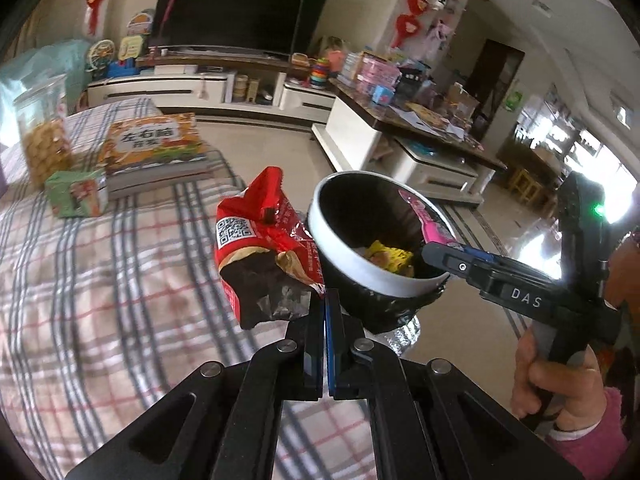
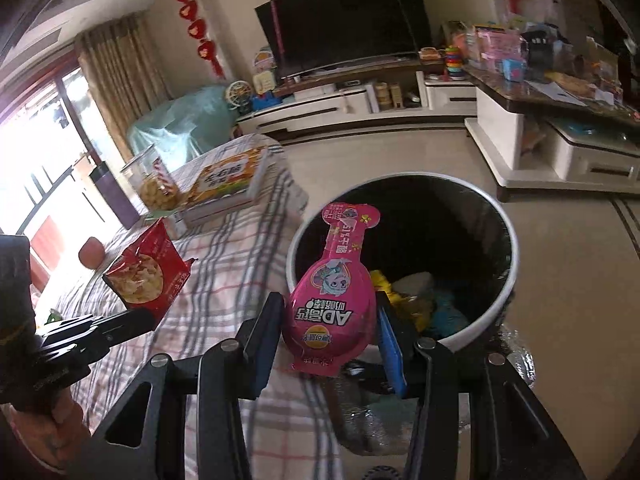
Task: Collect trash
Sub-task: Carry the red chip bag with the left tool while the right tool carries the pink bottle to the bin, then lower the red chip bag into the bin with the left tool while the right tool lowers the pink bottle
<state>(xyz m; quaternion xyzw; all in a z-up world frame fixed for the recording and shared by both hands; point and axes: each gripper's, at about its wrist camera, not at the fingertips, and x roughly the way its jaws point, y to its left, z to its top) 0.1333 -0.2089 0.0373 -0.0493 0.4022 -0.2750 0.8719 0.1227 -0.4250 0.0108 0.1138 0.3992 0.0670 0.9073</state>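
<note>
The trash here is two wrappers, each in its own gripper, both near a round bin (image 2: pixel 404 320) with a white rim and a black liner. The red snack bag (image 1: pixel 264 240) hangs crumpled from the left gripper (image 1: pixel 325 300), whose fingers are pressed fully together on its lower corner — it sits just beside the bin's rim, above the edge of the plaid-covered table (image 1: pixel 100 280). The pink lollipop-shaped wrapper (image 2: pixel 334 304) stands upright between the fingers of the right gripper (image 2: pixel 330 344), which are partly spread and clamp its wide lower part on both sides; its narrow neck points up, in front of the bin's near rim. In the left wrist view that pink wrapper (image 1: pixel 430 220) shows over the bin's opening, at the tip of the right gripper. Inside the bin lie yellow and blue scraps. On the table, well apart from the bin, rest a book (image 1: pixel 154 144), a small green box (image 1: pixel 78 198) and a clear jar of snacks (image 1: pixel 44 136).
</note>
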